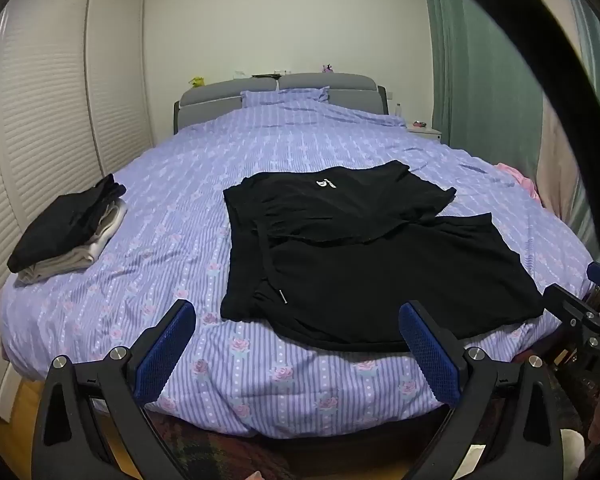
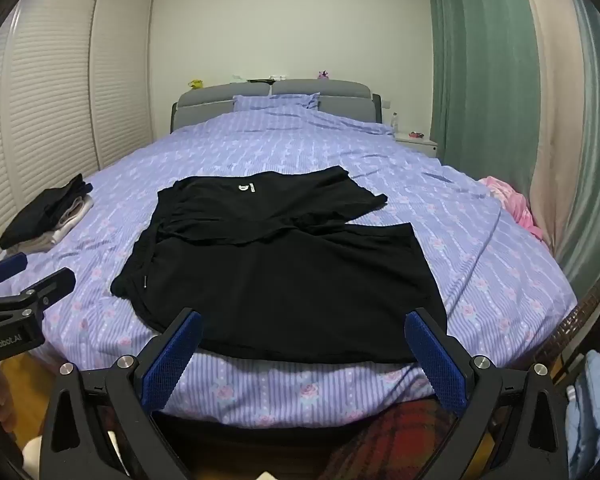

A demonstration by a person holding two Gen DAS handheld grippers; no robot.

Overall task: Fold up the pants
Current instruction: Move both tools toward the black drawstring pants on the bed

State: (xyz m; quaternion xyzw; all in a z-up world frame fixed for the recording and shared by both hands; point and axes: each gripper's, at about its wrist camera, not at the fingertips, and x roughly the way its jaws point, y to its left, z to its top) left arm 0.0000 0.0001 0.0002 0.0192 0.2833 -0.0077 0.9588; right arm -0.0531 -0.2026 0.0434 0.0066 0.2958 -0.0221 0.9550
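Black pants [image 1: 364, 256] lie spread flat on the purple floral bed cover [image 1: 180, 208], waistband to the left with a drawstring [image 1: 282, 296], legs running right; the far leg bears a small white logo [image 1: 326, 184]. They also show in the right wrist view [image 2: 284, 264]. My left gripper [image 1: 298, 320] is open and empty, held above the bed's foot edge just short of the pants' near hem. My right gripper [image 2: 304, 328] is open and empty, over the near hem of the pants. Each gripper shows at the edge of the other's view.
A stack of folded black and pale clothes [image 1: 68, 228] sits at the bed's left edge. A pink cloth [image 2: 512, 204] lies at the right edge. White louvred wardrobe doors [image 1: 40, 120] stand left, green curtains [image 2: 484, 64] right, a grey headboard [image 1: 276, 88] at the back.
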